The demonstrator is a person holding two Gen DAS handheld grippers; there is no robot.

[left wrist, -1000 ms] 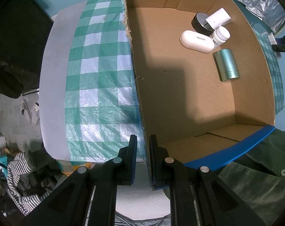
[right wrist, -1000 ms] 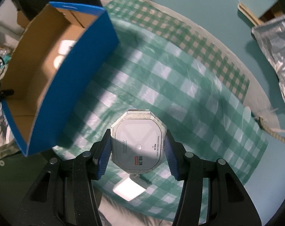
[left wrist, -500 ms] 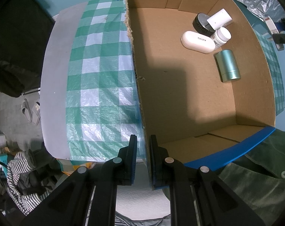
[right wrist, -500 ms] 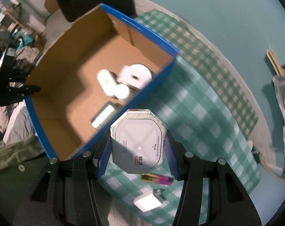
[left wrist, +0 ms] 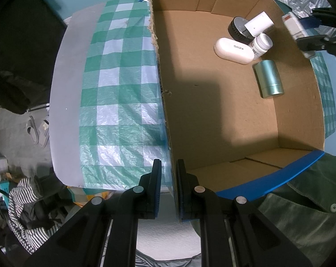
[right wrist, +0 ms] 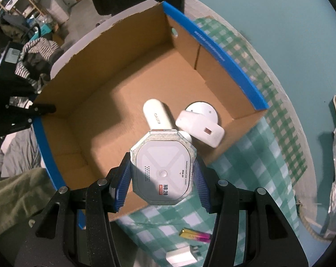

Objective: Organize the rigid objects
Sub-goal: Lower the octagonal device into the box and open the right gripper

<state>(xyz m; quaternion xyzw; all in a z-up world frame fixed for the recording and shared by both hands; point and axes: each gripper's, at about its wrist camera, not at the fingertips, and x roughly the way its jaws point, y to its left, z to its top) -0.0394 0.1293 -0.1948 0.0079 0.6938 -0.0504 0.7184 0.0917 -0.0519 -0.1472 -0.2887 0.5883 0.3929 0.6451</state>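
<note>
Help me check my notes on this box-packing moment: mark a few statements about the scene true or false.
1. The right gripper holds an octagonal white case over the cardboard box. True.
2. The left gripper is empty and open wide. False: its jaws pinch the box's wall.
3. A teal tin lies on its side in the box. True.
4. The box holds nothing yet. False: a white oval case, a small white bottle and other items are inside.
5. A battery lies on the checked cloth outside the box. True.
</note>
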